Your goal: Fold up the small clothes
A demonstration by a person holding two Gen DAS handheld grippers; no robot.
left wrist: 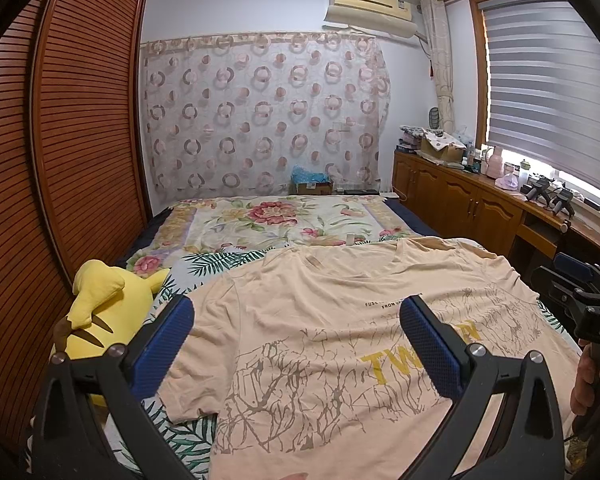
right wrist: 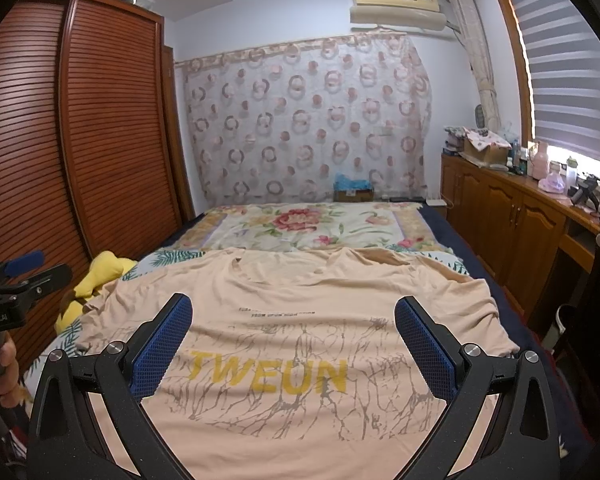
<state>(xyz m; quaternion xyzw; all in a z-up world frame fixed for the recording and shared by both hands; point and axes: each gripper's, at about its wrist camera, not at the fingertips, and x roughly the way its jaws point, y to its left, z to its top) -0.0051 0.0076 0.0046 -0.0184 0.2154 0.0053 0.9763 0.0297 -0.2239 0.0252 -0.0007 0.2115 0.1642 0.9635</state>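
One peach T-shirt point(right wrist: 300, 320) lies flat on the bed point(right wrist: 324, 224). Two grippers, left gripper point(left wrist: 296, 320) and right gripper point(right wrist: 292, 318), both spread wide apart. One yellow plush toy point(left wrist: 100, 304) sits beside.

Your tee point(right wrist: 300, 304) is soft matt peach cloth, lightly creased, with a flat yellow and grey-brown print. Under it you see a bedsheet point(left wrist: 216, 260) of leaf-print cloth and a floral quilt point(right wrist: 300, 226), also matt. Your left gripper point(left wrist: 296, 320) and right gripper point(right wrist: 292, 320) have matt black plastic arms, shiny metal pivot bolts, and blue pads point(right wrist: 162, 350) with a rough dotted texture. The plush point(left wrist: 100, 308) beside you is smooth yellow fabric. The wardrobe point(left wrist: 80, 120) is glossy slatted brown wood, and the cabinet point(right wrist: 500, 216) is polished wood too.
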